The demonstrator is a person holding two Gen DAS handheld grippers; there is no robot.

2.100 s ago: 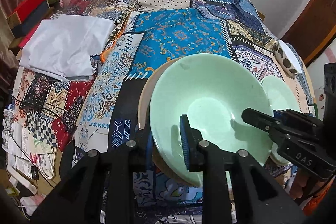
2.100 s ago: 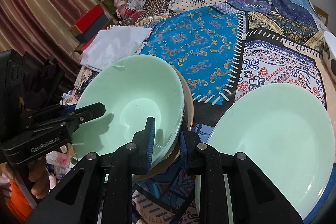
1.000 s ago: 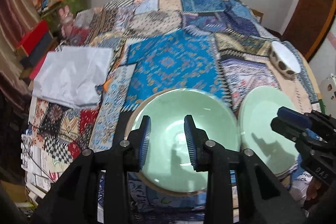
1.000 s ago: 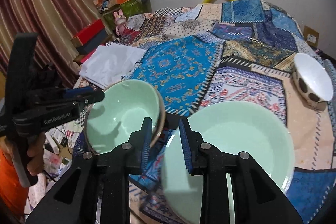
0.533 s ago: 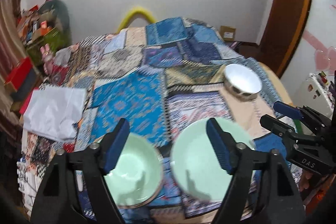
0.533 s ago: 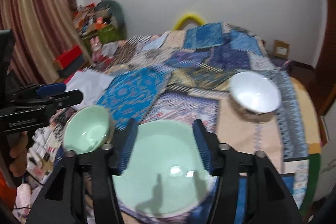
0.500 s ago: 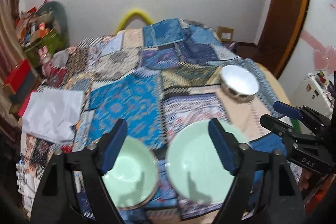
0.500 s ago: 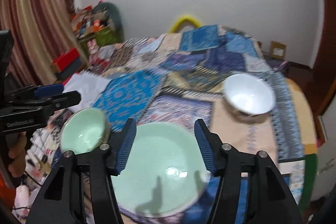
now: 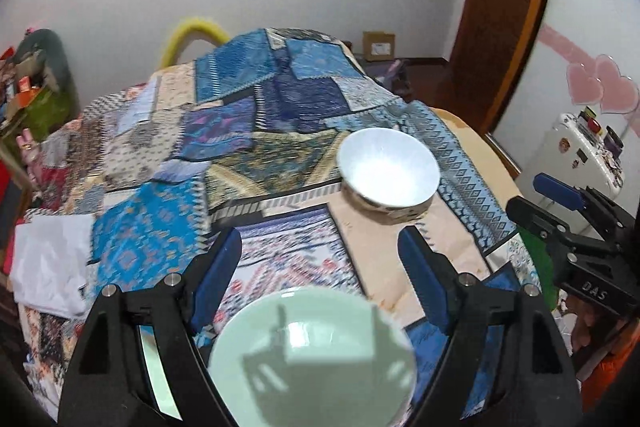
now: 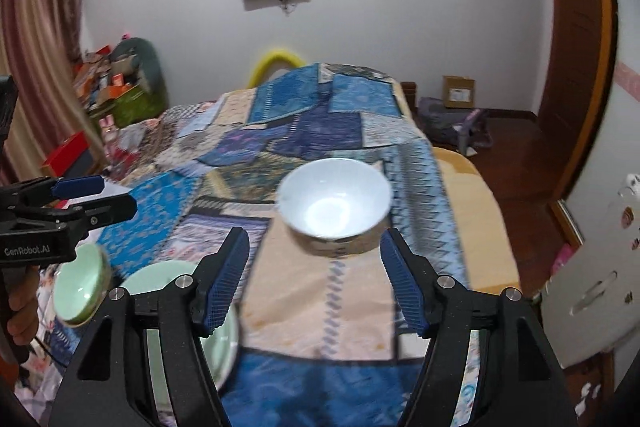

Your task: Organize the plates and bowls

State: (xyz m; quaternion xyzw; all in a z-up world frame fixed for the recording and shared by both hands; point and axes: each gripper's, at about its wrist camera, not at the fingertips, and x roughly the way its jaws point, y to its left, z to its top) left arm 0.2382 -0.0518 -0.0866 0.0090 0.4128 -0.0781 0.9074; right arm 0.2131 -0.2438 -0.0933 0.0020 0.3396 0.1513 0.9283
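White bowl (image 10: 335,205) upright on the beige panel of the patchwork cloth (image 10: 320,131), far side of the table, well apart from the green ware. Dead ahead of the right gripper (image 10: 316,277) in its own view, framed between the two blue pads, beyond the fingertips, not touched. Round, so no long axis to line up with; only the rim offers a grip, near edge facing the right tool.

Right gripper: jaws opening, nothing between them. Left gripper (image 9: 320,281): jaws spread wide, empty, nothing pressed by either pad.

From the left view, white bowl (image 9: 389,171) up and toward the right finger, off the centre line. Large green dish (image 9: 310,355) directly below and between the left fingers, close under the tool but not held. Sliver of a smaller green bowl (image 9: 154,367) behind the left finger, mostly hidden.

From the right view, smaller green bowl (image 10: 80,287) sits on a tan plate at the near left edge, below the left gripper (image 10: 92,197); green dish (image 10: 168,279) just beside it, partly behind the right tool's left finger.

Judgement: right hand the nearer and better aligned for the white bowl; approach straight forward and down onto the near rim. Left tool would need to cross to the right over the green dish.
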